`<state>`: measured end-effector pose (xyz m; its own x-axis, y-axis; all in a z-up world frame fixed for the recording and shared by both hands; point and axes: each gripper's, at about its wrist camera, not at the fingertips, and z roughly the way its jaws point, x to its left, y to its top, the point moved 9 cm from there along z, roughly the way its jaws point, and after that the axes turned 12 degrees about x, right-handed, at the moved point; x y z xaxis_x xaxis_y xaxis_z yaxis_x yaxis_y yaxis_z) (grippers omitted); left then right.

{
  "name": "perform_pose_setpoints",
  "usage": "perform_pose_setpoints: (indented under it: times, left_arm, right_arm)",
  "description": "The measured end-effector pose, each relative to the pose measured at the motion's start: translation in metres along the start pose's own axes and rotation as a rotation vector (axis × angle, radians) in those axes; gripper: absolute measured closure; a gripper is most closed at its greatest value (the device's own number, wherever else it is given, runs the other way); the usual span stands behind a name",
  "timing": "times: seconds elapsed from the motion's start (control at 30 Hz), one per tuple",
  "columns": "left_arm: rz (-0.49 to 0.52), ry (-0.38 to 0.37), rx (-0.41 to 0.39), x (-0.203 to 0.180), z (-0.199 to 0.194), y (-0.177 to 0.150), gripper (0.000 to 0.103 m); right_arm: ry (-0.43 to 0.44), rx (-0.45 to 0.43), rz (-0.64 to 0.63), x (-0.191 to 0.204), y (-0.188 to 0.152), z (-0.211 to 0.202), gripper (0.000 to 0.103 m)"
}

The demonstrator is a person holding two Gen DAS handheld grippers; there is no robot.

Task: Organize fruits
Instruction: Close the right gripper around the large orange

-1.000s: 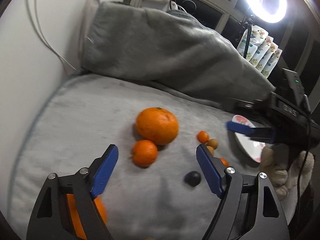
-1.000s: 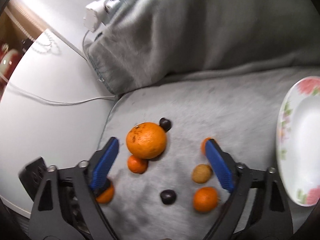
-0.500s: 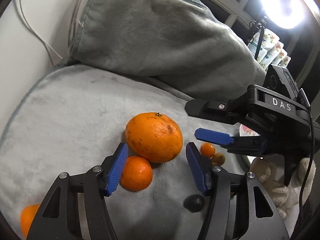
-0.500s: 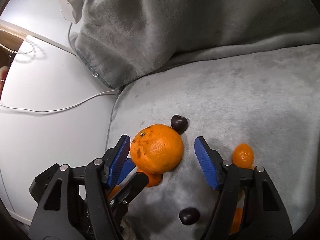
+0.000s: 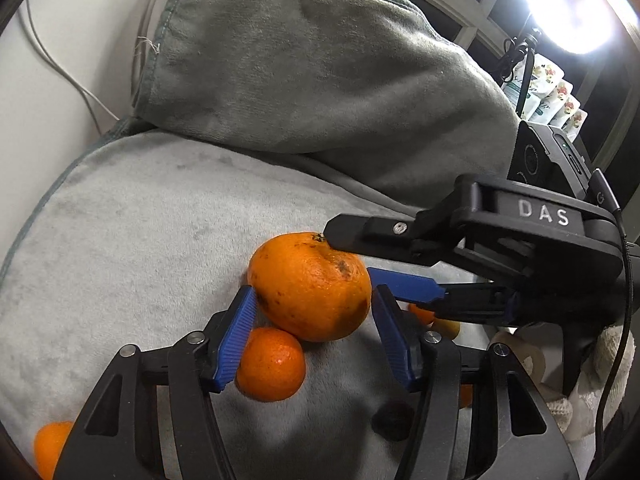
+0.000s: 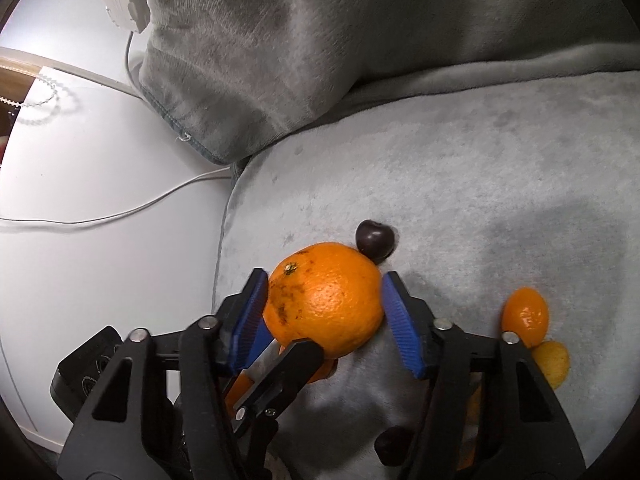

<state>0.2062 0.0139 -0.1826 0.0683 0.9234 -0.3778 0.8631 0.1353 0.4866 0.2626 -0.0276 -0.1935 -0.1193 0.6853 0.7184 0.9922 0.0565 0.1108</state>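
Note:
A big orange (image 5: 310,286) lies on the grey blanket (image 5: 132,216), with a small mandarin (image 5: 270,364) touching its near side. My left gripper (image 5: 314,336) is open, its blue pads on either side of the big orange's near half. My right gripper (image 6: 324,320) is open too, and its pads flank the same orange (image 6: 324,300) closely from the other direction; whether they touch it I cannot tell. In the left wrist view the right gripper (image 5: 404,258) reaches in from the right.
A dark cherry (image 6: 375,239) sits just behind the orange; another (image 5: 392,420) lies near my left finger. Kumquats (image 6: 525,316) and a yellowish fruit (image 6: 554,360) lie to the right. Another mandarin (image 5: 50,450) is at lower left. A folded grey blanket (image 5: 320,80) rises behind.
Both grippers have moved in on the big orange and narrowed; each now has its pads on either side of it. The plate has left both views.

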Motion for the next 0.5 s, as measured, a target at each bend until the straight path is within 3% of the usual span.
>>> perform_pose_setpoints:
  times: [0.1, 0.5]
  left_arm:
    - [0.01, 0.012, -0.002, -0.002, 0.001, 0.001, 0.047]
    - [0.056, 0.026, -0.019, -0.009, -0.004, -0.005, 0.047]
  right_arm:
    - [-0.013, -0.004, 0.002, -0.002, 0.0, 0.001, 0.048]
    - [-0.033, -0.026, -0.032, -0.001, -0.008, -0.01, 0.05]
